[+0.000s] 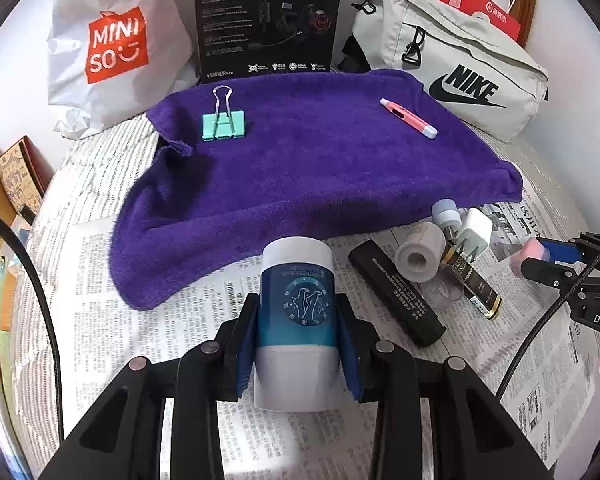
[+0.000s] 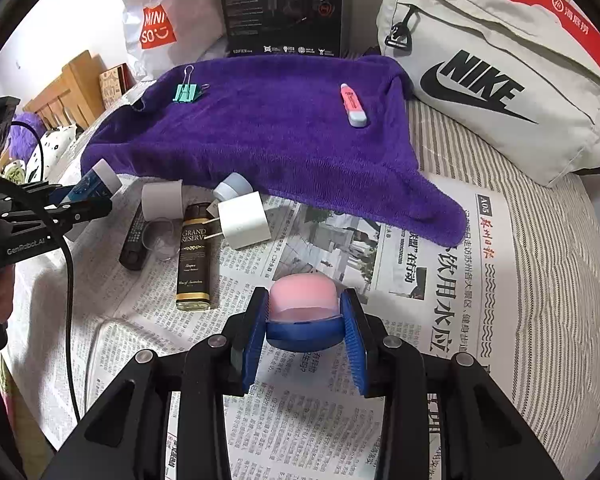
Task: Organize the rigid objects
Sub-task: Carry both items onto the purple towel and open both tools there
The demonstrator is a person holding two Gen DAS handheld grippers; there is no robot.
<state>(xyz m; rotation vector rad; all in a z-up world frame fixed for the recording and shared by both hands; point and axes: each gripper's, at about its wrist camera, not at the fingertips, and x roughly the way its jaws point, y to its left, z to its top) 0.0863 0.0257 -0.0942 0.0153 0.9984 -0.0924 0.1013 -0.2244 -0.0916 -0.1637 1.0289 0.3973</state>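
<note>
My left gripper [image 1: 296,344] is shut on a white bottle with a blue label [image 1: 296,312], held above the newspaper; it also shows in the right wrist view [image 2: 96,184]. My right gripper [image 2: 304,328] is shut on a pink and blue jar [image 2: 302,308], seen from the left wrist view too [image 1: 540,254]. A purple towel [image 1: 300,168] carries a mint binder clip [image 1: 223,122] and a pink pen-shaped stick [image 1: 409,117]. Below its edge lie a black bar [image 1: 396,292], a white roll [image 1: 418,258], a white plug [image 2: 244,220], a dark small bottle [image 2: 194,252] and a small pale jar [image 2: 232,186].
Newspaper [image 2: 420,280] covers a striped bed. A Miniso bag [image 1: 108,48], a black box [image 1: 268,16] and a grey Nike bag [image 1: 460,68] stand behind the towel. A red paper bag [image 2: 552,4] lies at the far right.
</note>
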